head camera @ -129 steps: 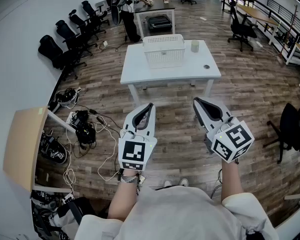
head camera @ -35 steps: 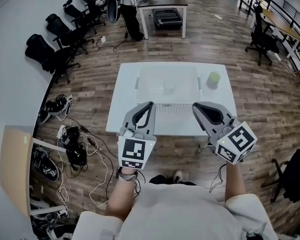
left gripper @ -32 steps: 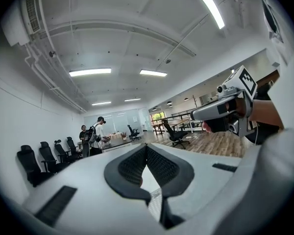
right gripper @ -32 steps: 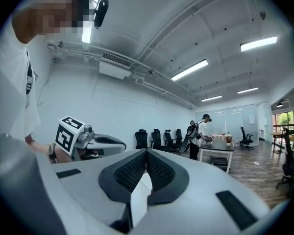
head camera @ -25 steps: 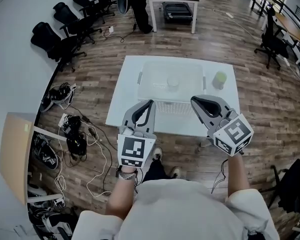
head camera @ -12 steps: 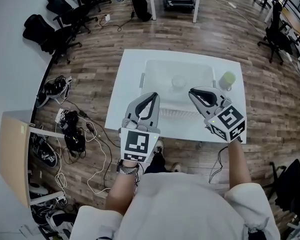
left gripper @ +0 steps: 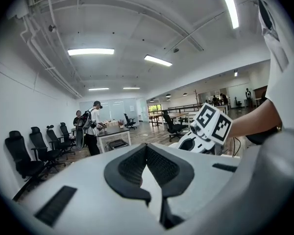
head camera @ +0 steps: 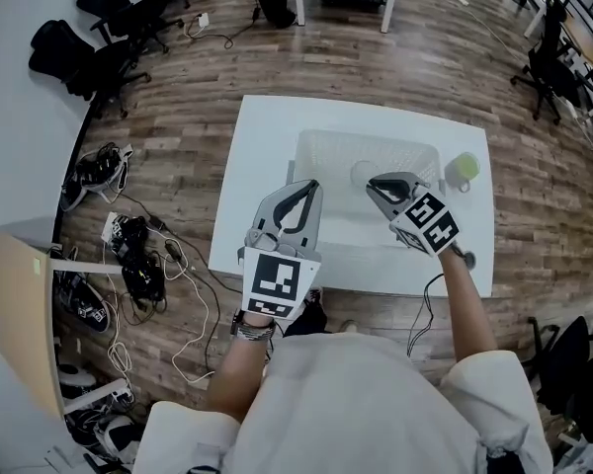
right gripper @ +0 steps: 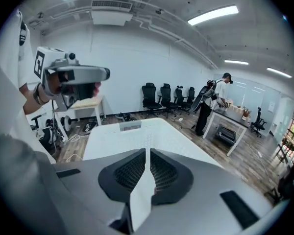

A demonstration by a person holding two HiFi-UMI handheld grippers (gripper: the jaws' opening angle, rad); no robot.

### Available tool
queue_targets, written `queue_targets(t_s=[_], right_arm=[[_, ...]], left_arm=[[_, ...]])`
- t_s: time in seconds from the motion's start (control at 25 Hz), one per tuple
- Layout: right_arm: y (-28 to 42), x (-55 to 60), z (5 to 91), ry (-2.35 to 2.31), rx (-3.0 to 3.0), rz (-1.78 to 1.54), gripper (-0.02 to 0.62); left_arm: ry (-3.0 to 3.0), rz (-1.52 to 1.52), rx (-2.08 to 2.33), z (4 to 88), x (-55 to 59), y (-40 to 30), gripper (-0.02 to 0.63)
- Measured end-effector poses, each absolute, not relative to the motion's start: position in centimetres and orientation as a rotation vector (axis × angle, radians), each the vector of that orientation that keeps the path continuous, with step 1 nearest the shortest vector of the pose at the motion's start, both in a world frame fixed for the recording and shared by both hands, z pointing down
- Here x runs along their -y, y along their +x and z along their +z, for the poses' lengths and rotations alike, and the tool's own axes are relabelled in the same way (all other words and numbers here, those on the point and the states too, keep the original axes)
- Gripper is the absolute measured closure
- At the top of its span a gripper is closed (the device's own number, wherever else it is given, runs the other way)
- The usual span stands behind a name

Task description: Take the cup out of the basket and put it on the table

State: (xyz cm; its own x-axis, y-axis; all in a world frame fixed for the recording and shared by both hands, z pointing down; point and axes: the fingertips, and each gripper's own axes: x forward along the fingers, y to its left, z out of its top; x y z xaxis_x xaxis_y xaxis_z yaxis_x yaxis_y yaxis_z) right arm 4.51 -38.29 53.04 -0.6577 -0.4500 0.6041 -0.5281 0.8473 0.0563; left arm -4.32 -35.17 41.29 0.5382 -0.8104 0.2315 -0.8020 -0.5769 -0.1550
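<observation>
The right hand-held gripper (head camera: 376, 187) hangs over the white basket (head camera: 321, 144) with its jaws pressed together on nothing and its tips pointing toward nine o'clock. Just off those tips at eleven o'clock, inside the basket, stands the pale, translucent cup (head camera: 362, 173), untouched. The left hand-held gripper (head camera: 308, 185) is likewise closed and empty, at the basket's near-left corner. The basket sits mid-worktop (head camera: 257, 166). A green cup (head camera: 463, 168) stands outside it at three o'clock. As I judge the risks, descending with the jaws closed would knock the cup over. The light basket might slide or lift with the cup, and the green cup crowds that side of the worktop.
</observation>
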Motion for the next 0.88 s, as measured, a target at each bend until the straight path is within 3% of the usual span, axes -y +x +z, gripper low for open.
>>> queue_targets(t_s=[0.88], right_arm=[[4.4, 42.7, 67.1, 0.516, 2.038, 0.294, 0.523]], left_arm=[[-2.834, -0.505, -1.315, 44.7, 41.5, -6.1, 0.603]])
